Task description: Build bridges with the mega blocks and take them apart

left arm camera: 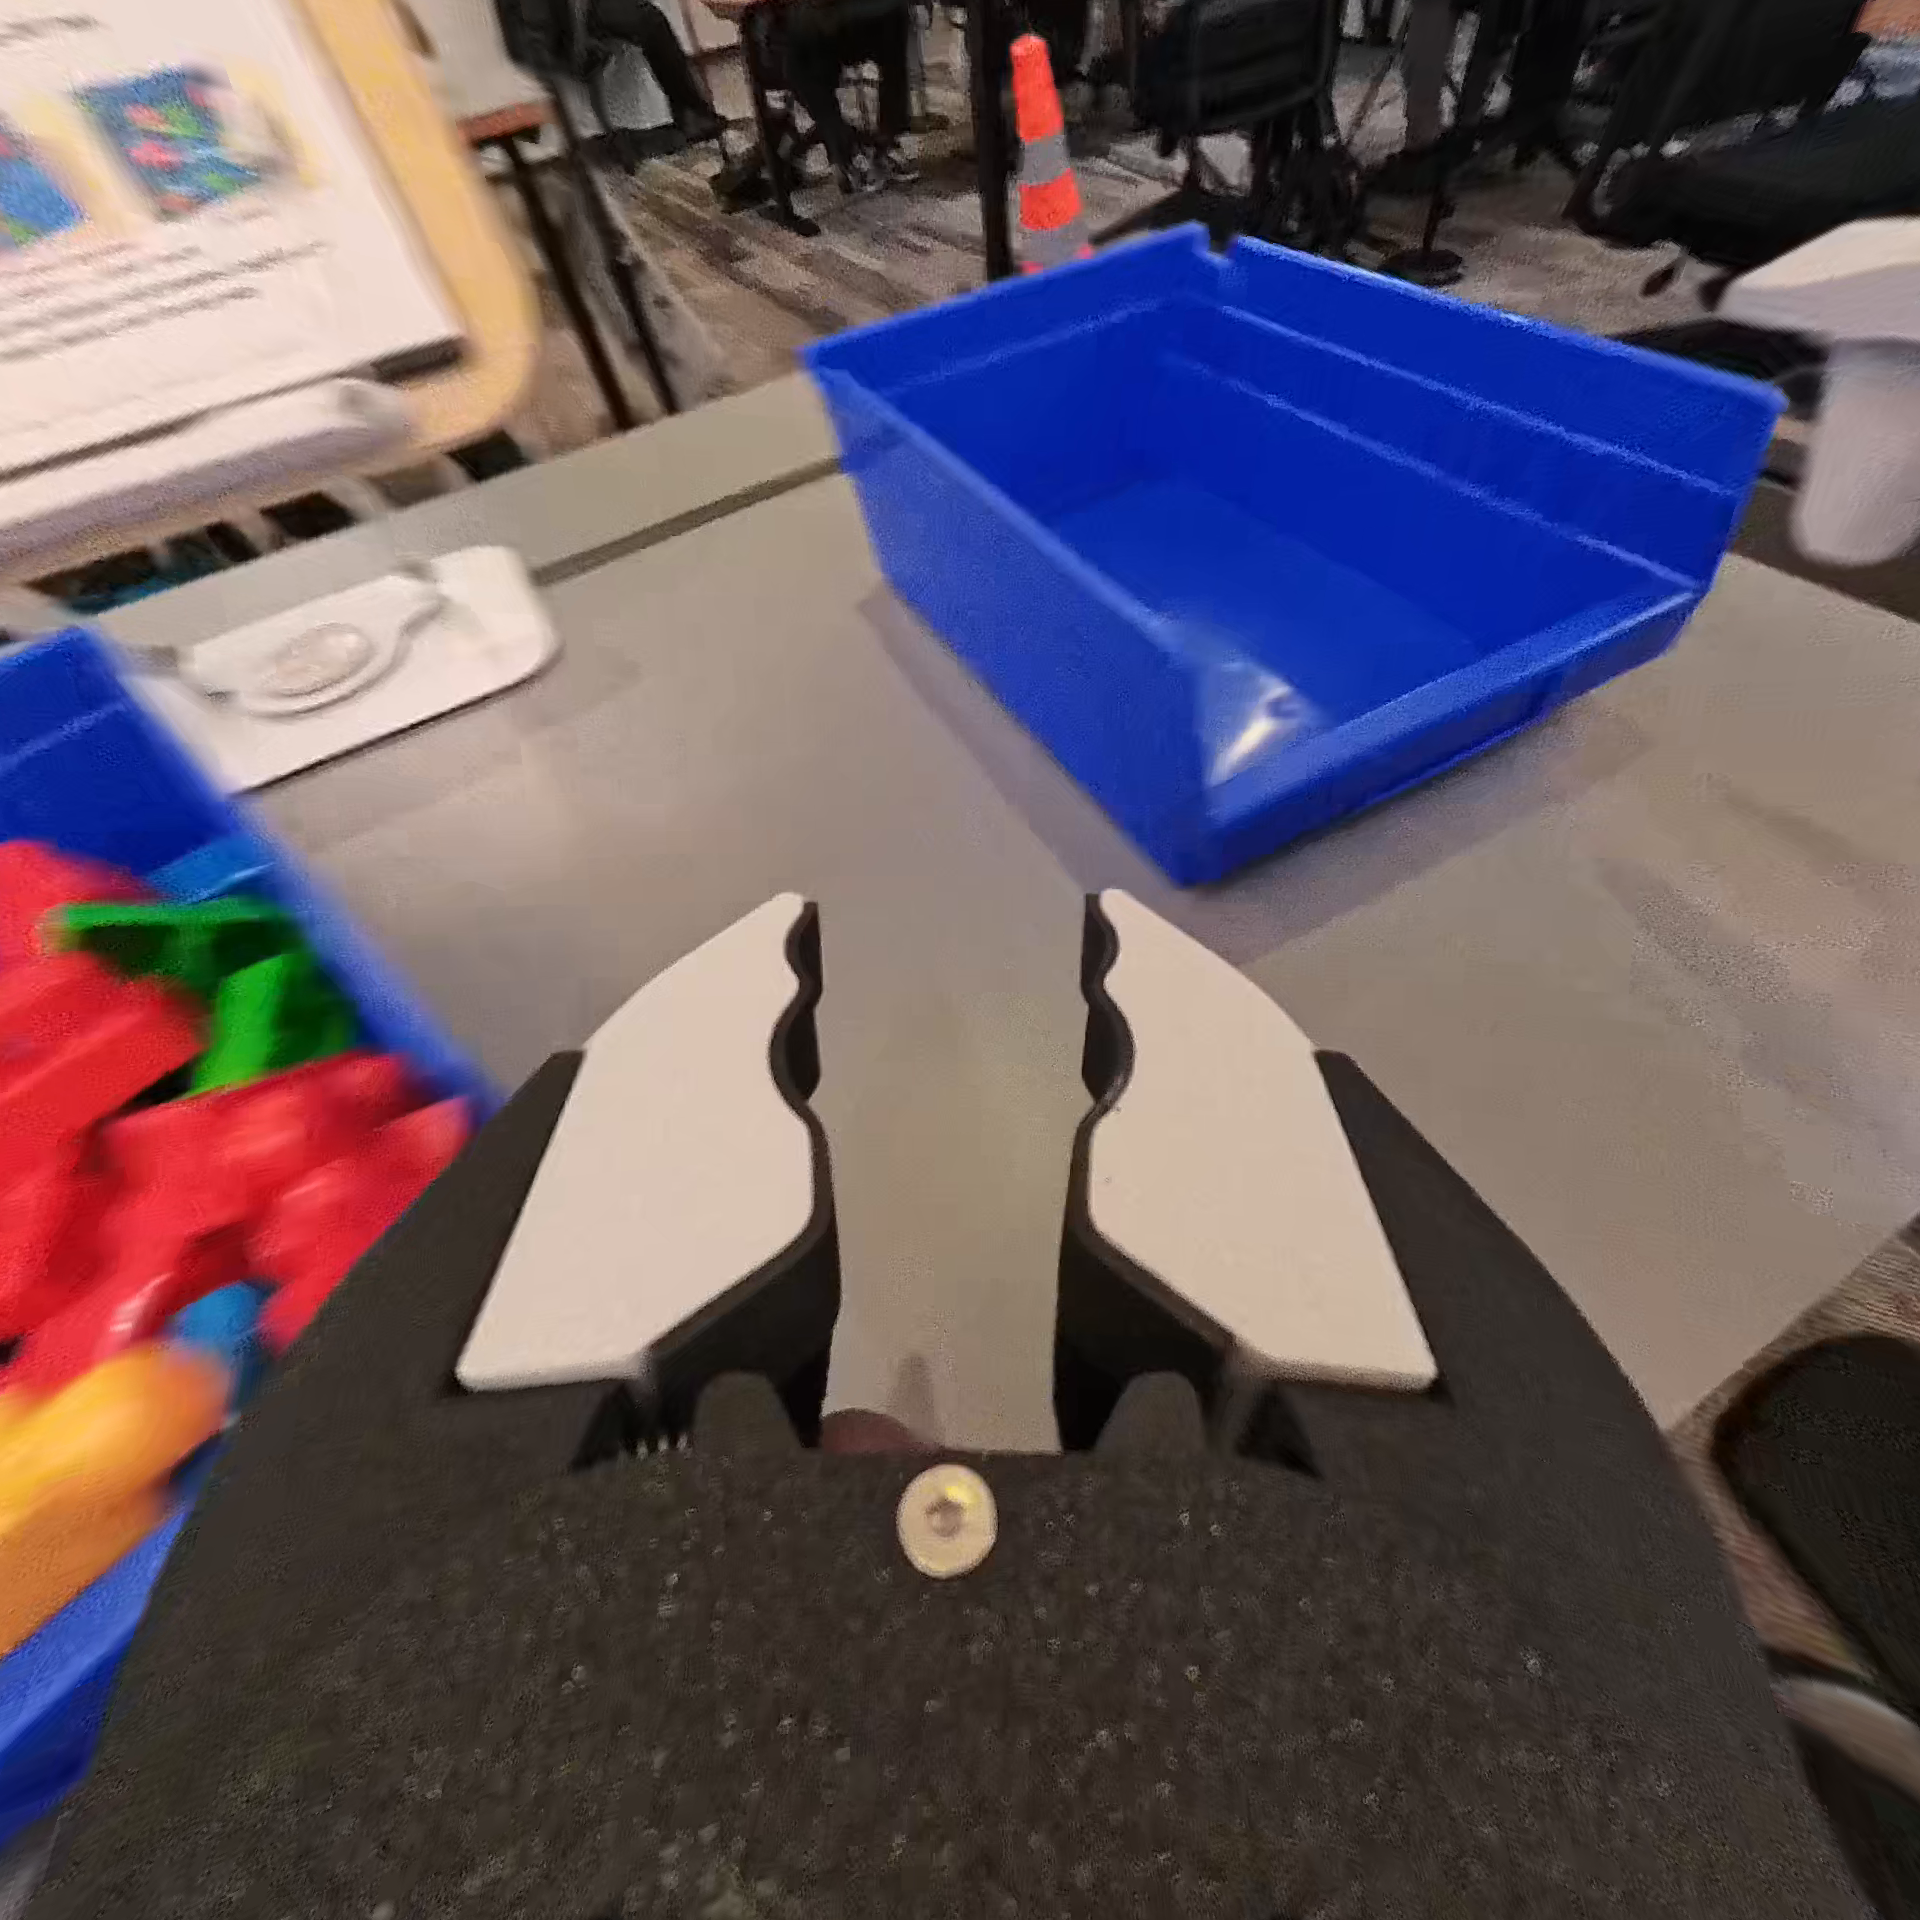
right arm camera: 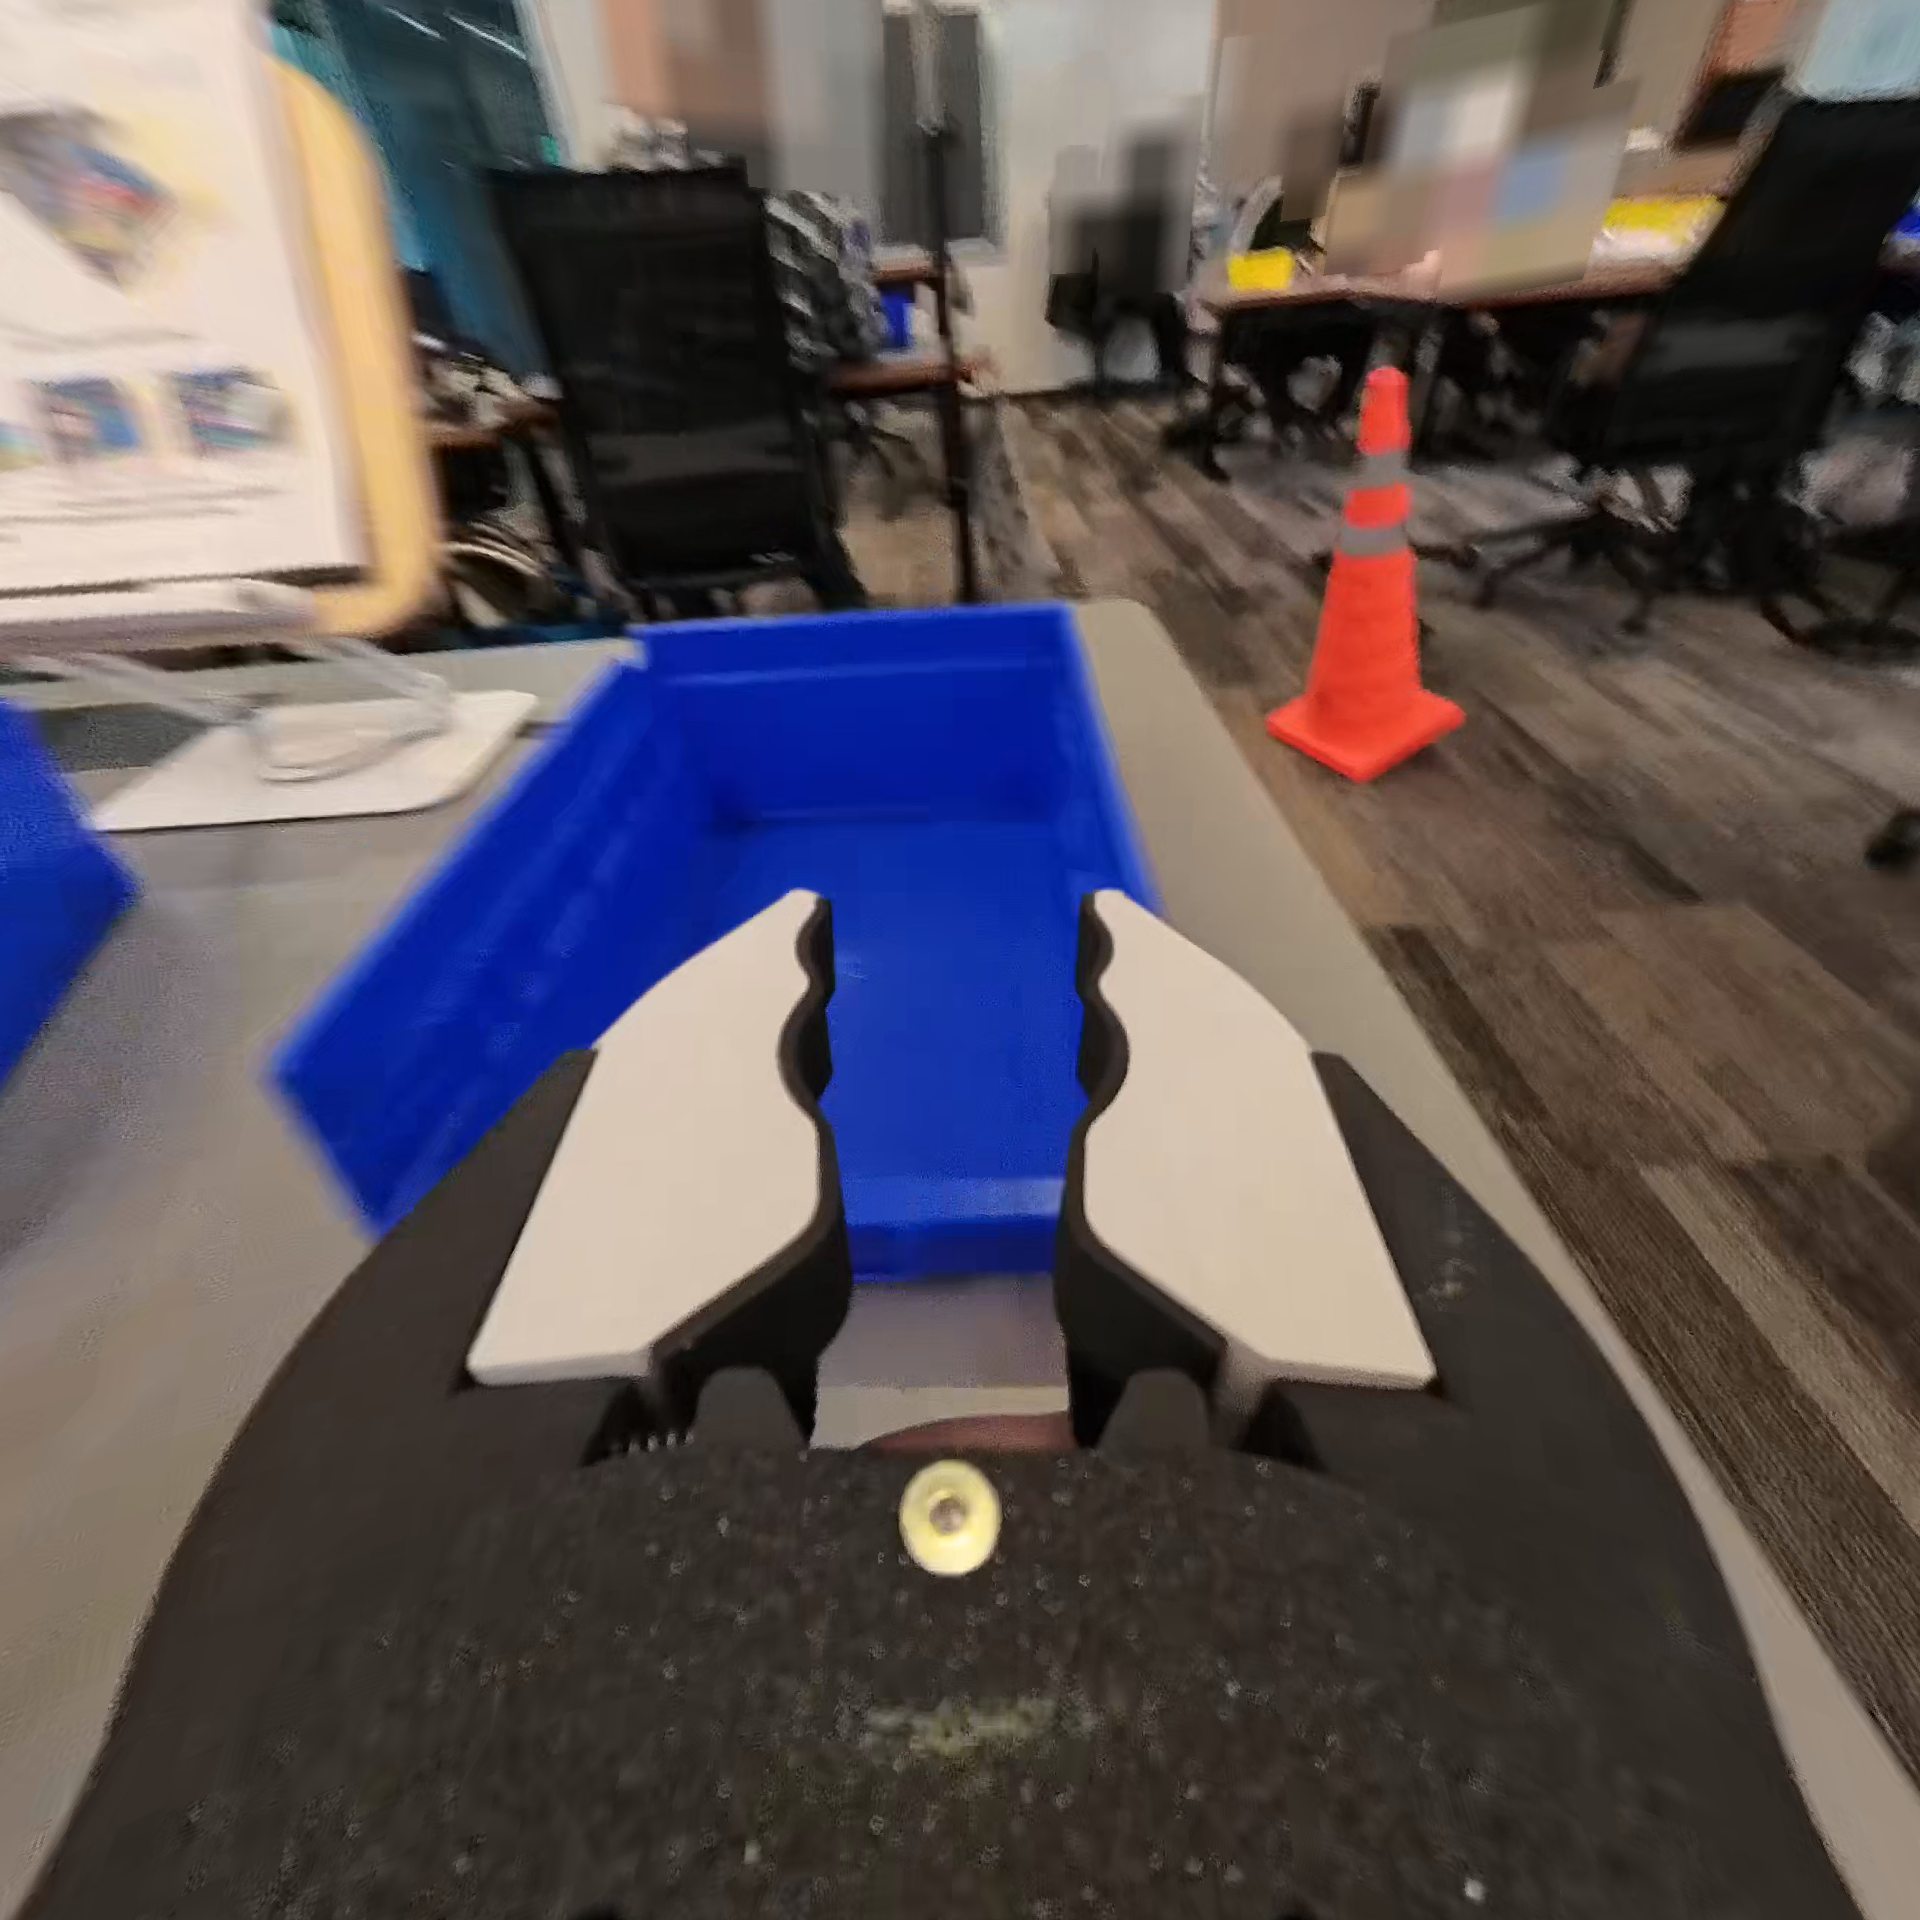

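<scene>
My left gripper (left arm camera: 951,914) is open and empty above the grey table (left arm camera: 727,790). A blue bin (left arm camera: 62,758) at the left edge holds a blurred pile of red, green, blue and orange mega blocks (left arm camera: 208,1143). An empty blue bin (left arm camera: 1288,561) stands ahead to the right. My right gripper (right arm camera: 954,914) is open and empty, its fingertips over the near end of that empty blue bin (right arm camera: 520,935). The right gripper shows as a white shape at the far right of the left wrist view (left arm camera: 1860,416). The block bin's corner shows in the right wrist view (right arm camera: 47,894).
A white stand base with a cable (left arm camera: 364,655) sits at the table's back left, under a printed sheet on a board (left arm camera: 177,208). An orange traffic cone (right arm camera: 1371,603) stands on the floor beyond the table's right edge (right arm camera: 1299,831). Black chairs (right arm camera: 675,395) and desks stand behind.
</scene>
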`<state>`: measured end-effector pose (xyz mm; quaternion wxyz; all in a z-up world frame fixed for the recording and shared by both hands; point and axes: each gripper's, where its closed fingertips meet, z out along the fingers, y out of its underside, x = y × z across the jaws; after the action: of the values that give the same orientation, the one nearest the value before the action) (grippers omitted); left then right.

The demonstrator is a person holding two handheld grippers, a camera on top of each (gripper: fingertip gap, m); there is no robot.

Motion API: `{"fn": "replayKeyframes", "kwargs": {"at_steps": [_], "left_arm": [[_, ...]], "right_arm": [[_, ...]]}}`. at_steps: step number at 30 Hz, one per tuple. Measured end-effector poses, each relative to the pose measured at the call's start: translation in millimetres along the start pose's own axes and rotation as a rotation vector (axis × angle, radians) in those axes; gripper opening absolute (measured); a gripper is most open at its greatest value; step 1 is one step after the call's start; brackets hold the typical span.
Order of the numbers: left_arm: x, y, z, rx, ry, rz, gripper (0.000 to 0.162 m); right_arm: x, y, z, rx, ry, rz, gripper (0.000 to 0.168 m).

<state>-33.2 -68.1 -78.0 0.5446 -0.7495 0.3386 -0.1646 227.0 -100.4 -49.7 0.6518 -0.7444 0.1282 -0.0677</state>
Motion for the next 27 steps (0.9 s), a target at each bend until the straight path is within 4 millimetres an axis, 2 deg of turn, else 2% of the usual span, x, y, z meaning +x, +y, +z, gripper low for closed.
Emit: {"fn": "replayKeyframes", "kwargs": {"at_steps": [1,3,4,6,8,10,12,14,16,17,18,22,25,27], "left_arm": [[-26.7,3.0,-17.8,0.005,-0.039,-0.002,0.049],[-94.4,16.3,-56.8,0.021,-0.187,-0.025,0.052],[-131.6,26.1,-77.6,0.034,-0.285,-0.049,0.052],[-195.1,49.7,-114.0,0.054,-0.459,-0.105,0.051],[-230.4,72.4,-127.4,0.049,-0.522,-0.167,0.051],[-245.2,91.3,-118.2,-0.002,-0.522,-0.207,0.055],[-251.6,108.6,-105.8,-0.061,-0.526,-0.265,0.055],[-249.9,117.8,-95.2,-0.050,-0.491,-0.348,0.044],[-247.8,120.8,-88.9,-0.029,-0.453,-0.385,0.022],[-251.6,121.2,-90.4,-0.027,-0.471,-0.399,0.016],[-256.0,122.1,-92.4,-0.041,-0.491,-0.395,0.007],[-269.7,122.8,-107.8,-0.089,-0.548,-0.356,0.003],[-293.4,114.2,-134.0,-0.082,-0.576,-0.317,0.003],[-320.3,107.6,-151.4,-0.076,-0.574,-0.272,0.003]], "right_arm": [[-28.0,-7.7,-5.3,0.020,-0.060,-0.017,0.044],[-100.5,-11.5,-13.0,0.027,-0.239,-0.047,0.044],[-141.8,-6.1,-16.6,0.011,-0.342,-0.051,0.044],[-224.1,18.7,-23.6,-0.059,-0.536,-0.051,0.044],[-292.3,51.6,-24.9,-0.151,-0.663,-0.066,0.044],[-338.2,78.7,-19.1,-0.227,-0.707,-0.095,0.044],[-356.8,96.0,-0.4,-0.250,-0.639,-0.147,0.044],[-365.7,99.8,17.1,-0.254,-0.585,-0.091,0.042],[-371.7,99.9,30.1,-0.242,-0.544,-0.062,0.025],[-366.7,99.1,36.4,-0.233,-0.472,-0.093,0.009],[-366.4,97.1,37.6,-0.221,-0.449,-0.123,0.004],[-383.6,96.3,27.1,-0.210,-0.394,-0.043,0.003],[-413.8,87.7,13.8,-0.161,-0.398,0.015,0.003],[-442.9,76.2,5.4,-0.116,-0.416,0.020,0.004]]}}
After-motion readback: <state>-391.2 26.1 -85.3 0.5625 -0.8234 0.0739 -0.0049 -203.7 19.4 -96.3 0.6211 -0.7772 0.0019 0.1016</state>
